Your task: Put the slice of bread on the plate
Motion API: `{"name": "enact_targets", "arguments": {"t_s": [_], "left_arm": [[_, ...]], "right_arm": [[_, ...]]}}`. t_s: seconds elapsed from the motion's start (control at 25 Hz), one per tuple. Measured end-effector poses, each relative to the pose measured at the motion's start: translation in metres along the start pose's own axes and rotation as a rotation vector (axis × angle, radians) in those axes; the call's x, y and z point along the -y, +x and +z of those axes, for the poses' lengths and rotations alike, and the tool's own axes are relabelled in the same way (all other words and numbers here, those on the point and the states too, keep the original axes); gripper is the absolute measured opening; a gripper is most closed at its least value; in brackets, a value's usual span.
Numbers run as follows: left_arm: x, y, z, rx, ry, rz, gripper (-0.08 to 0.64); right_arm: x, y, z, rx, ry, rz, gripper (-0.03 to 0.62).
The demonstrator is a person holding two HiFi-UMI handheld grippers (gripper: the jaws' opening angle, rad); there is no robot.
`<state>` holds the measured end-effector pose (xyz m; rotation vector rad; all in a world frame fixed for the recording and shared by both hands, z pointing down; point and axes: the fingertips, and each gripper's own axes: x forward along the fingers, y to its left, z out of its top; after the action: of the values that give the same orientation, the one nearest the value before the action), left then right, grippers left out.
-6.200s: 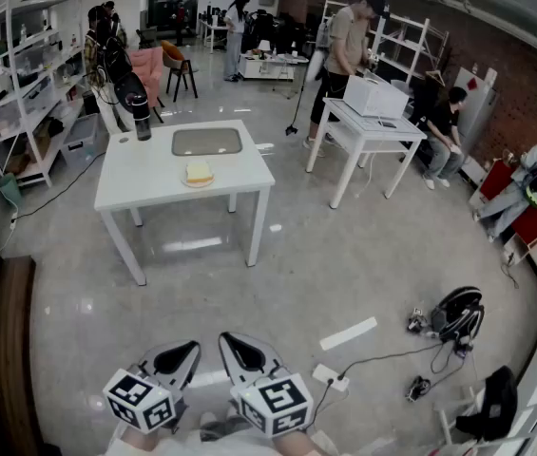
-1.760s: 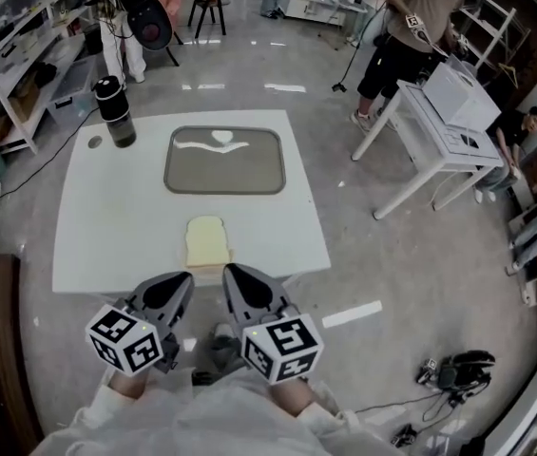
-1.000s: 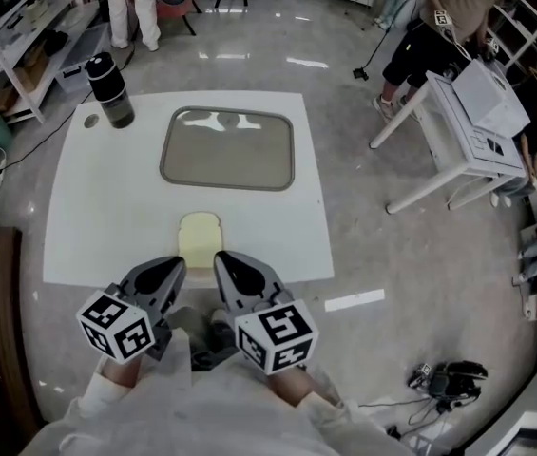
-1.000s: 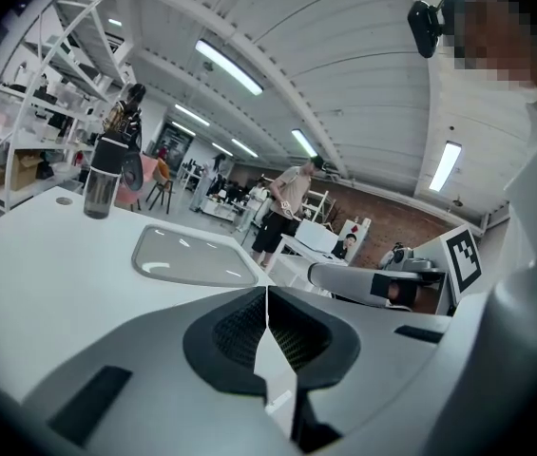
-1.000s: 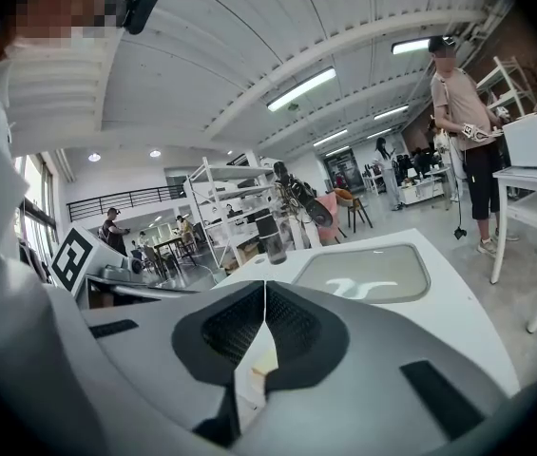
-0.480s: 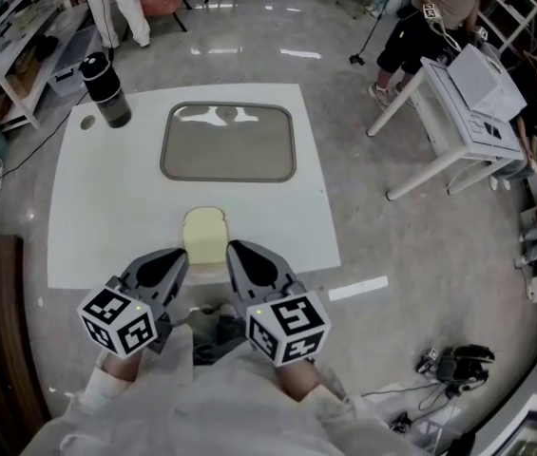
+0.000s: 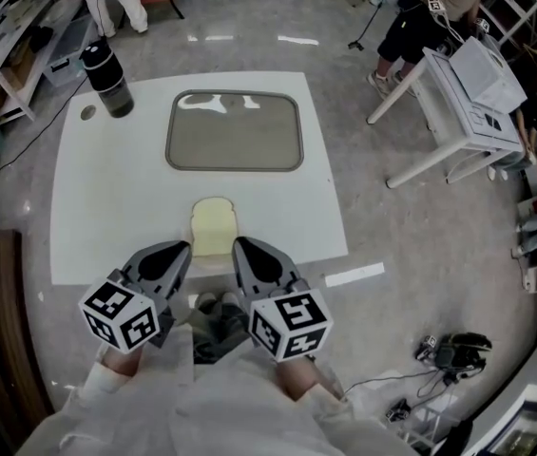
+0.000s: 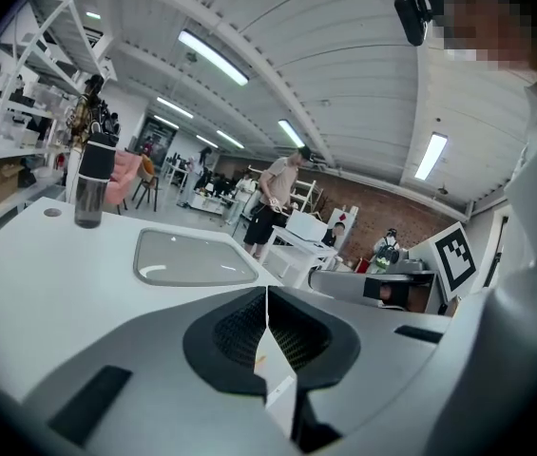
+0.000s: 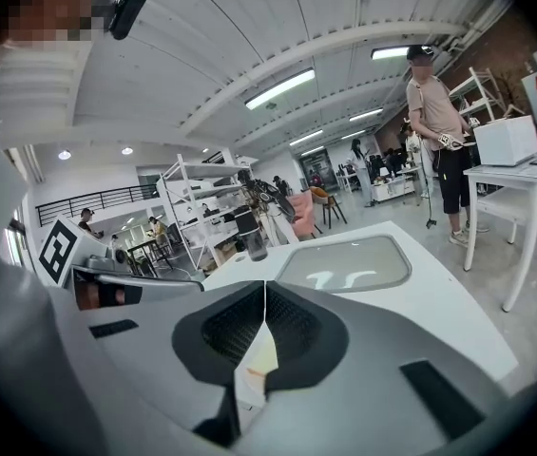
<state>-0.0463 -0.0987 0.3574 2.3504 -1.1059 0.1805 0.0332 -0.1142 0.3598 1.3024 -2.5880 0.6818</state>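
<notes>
Two claws, both clenched, jaws pressed tip to tip on nothing. Left claw (image 7: 175,253) and right claw (image 7: 241,252) sit side by side over near counter edge, tips pointing 12 o'clock. Slice of bread (image 7: 214,226) lies flat on white counter (image 7: 106,207), just beyond tips at 12 o'clock, touching neither. Grey rectangular tray (image 7: 235,130) further out at 12 o'clock, apart from bread. Dark bottle (image 7: 106,77) upright at 11 o'clock, near far left corner. Second white table (image 7: 458,103) at 2 o'clock.
</notes>
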Motion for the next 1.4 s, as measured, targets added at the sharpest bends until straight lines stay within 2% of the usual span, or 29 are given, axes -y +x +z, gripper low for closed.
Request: {"name": "enact_targets", "arguments": {"t_s": [0.52, 0.92, 1.08, 1.4], "left_arm": [[-0.03, 0.004, -0.023, -0.06, -0.073, 0.035, 0.014], [-0.055, 0.023, -0.044, -0.118, -0.139, 0.061, 0.014], [-0.067, 0.03, -0.058, -0.138, -0.188, 0.067, 0.014], [-0.084, 0.04, -0.087, -0.194, -0.224, 0.115, 0.014]], "right_arm": [[0.014, 0.01, -0.019, -0.039, 0.069, -0.019, 0.015], [0.039, 0.029, -0.038, -0.113, 0.094, -0.027, 0.015], [0.051, 0.036, -0.055, -0.155, 0.108, -0.026, 0.015], [0.071, 0.046, -0.087, -0.23, 0.147, -0.059, 0.015]]}}
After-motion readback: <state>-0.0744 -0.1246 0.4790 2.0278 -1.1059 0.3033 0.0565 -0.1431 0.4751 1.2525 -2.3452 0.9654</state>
